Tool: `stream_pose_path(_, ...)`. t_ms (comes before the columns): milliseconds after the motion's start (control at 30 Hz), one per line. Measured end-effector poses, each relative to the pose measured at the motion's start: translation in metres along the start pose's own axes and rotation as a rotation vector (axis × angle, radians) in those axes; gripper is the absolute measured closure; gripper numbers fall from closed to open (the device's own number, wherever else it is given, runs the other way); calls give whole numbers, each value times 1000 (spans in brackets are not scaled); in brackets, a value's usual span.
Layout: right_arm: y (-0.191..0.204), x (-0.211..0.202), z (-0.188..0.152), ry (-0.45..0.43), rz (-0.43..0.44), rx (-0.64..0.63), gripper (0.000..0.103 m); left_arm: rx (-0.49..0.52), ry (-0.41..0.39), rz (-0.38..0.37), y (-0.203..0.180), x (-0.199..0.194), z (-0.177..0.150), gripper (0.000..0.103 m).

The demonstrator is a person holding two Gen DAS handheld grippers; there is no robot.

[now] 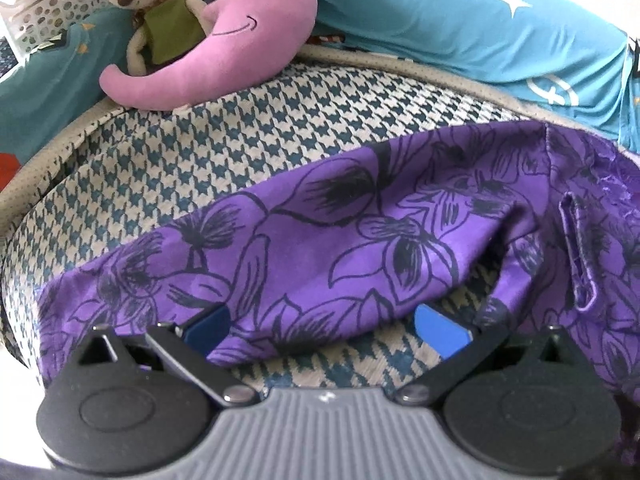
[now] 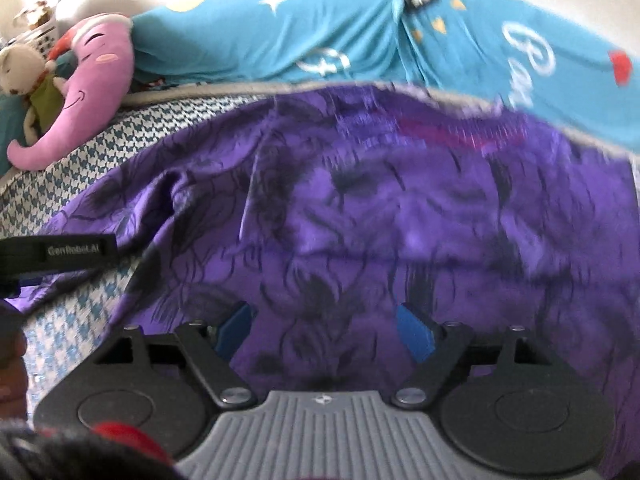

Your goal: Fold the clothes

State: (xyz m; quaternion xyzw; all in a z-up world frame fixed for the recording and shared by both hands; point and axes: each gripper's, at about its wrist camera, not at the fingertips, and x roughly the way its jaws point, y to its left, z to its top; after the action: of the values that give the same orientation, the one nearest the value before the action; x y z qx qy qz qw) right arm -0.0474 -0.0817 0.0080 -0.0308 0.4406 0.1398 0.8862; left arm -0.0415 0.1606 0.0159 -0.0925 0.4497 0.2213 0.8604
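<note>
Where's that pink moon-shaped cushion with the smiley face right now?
In both views the pink moon cushion lies upper left, at the far edge of the houndstooth mat, with the plush bunny leaning on it and the teal bedding alongside.

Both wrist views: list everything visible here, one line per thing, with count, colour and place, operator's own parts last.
purple garment: one, purple with black flower outlines, spread on the mat, reaching between both claws.
houndstooth mat: one, teal and cream check, under the garment.
blue bedding: one, turquoise with white stars and lettering, along the far edge.
moon plush: one, pink-purple, smiling, far left on the mat edge.
rabbit plush: one, cream with green top, leaning on the moon plush.
basket: one, white, perforated, far left corner.
left claw: black with blue pads, open, garment edge between the fingers.
right claw: black with blue pads, open over the garment.
</note>
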Motion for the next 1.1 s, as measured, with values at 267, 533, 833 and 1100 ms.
stream_pose_path(267, -2, -15, -18, 59, 6, 87, 20, -15, -22, -28, 11, -15, -6, 0)
stream_pose_path(533, 5, -23, -28, 71, 26, 37, 20, -22, -47, -19, 21, -26, -11, 0)
stream_pose_path(833, 11, -14, -30, 72, -4, -22, 20, -31, -20, -26, 26, -24, -16, 0)
stream_pose_path(1100, 18, -4, -29, 77, -41, -62, 13, -39, 42, -37, 27, -14, -20, 0)
